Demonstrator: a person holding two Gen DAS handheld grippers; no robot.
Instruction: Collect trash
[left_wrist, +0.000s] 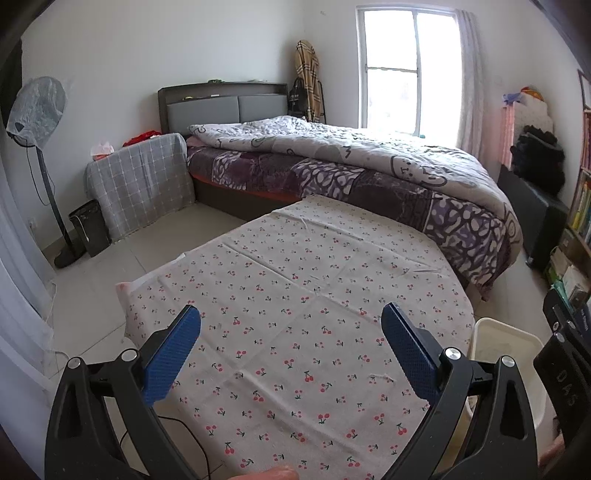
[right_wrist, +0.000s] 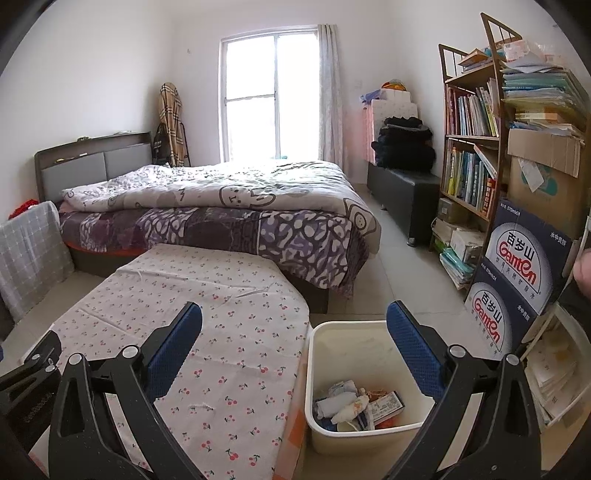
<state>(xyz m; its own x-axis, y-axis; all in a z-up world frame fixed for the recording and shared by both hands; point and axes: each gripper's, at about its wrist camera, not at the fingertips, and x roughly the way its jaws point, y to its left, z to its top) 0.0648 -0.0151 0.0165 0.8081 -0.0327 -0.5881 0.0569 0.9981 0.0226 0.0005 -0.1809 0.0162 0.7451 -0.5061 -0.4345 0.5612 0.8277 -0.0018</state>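
A cream trash bin (right_wrist: 325, 339) stands on the floor right of the cherry-print table (right_wrist: 207, 317). It holds several pieces of trash (right_wrist: 354, 404): crumpled paper, wrappers and a small box. My right gripper (right_wrist: 293, 332) is open and empty, above the table's right edge and the bin. My left gripper (left_wrist: 291, 332) is open and empty over the cherry-print table (left_wrist: 295, 280), which shows no trash. The bin's rim (left_wrist: 506, 332) shows at the right in the left wrist view.
A bed (right_wrist: 240, 206) with a quilt lies beyond the table. A bookshelf (right_wrist: 476, 147) and water cartons (right_wrist: 517, 273) stand right of the bin. A fan (left_wrist: 37, 110), a small dark bin (left_wrist: 90, 225) and a covered side table (left_wrist: 140, 181) stand at left.
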